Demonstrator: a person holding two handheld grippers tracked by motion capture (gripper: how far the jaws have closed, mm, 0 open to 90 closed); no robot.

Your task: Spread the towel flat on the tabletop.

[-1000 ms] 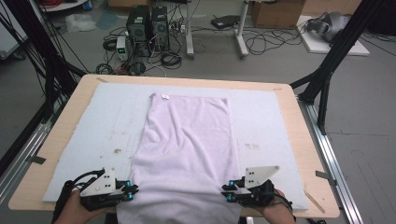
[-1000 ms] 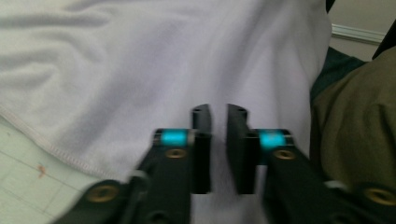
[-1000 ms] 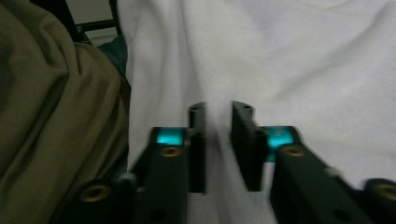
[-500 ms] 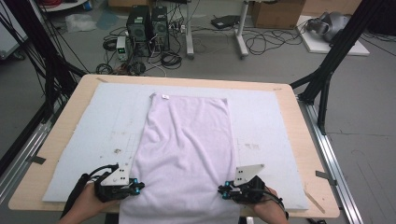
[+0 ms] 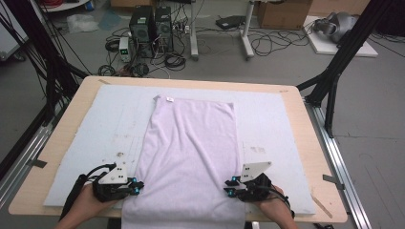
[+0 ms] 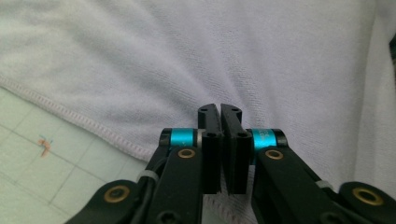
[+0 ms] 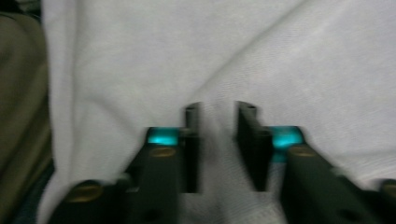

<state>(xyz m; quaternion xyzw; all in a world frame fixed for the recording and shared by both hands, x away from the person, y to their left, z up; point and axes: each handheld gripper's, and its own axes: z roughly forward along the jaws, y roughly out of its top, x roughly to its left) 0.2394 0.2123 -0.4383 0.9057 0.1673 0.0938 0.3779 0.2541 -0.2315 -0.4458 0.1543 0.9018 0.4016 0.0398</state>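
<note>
A wooden worktop with a pale mat stands in a workshop with computer towers and cables on the floor behind. A white towel lies lengthwise down the mat's middle, its near end hanging over the front edge. The left gripper sits at the towel's left hem, its fingers pressed together on the cloth. The right gripper sits at the right edge; its fingers, having just closed, pinch a raised fold of towel.
</note>
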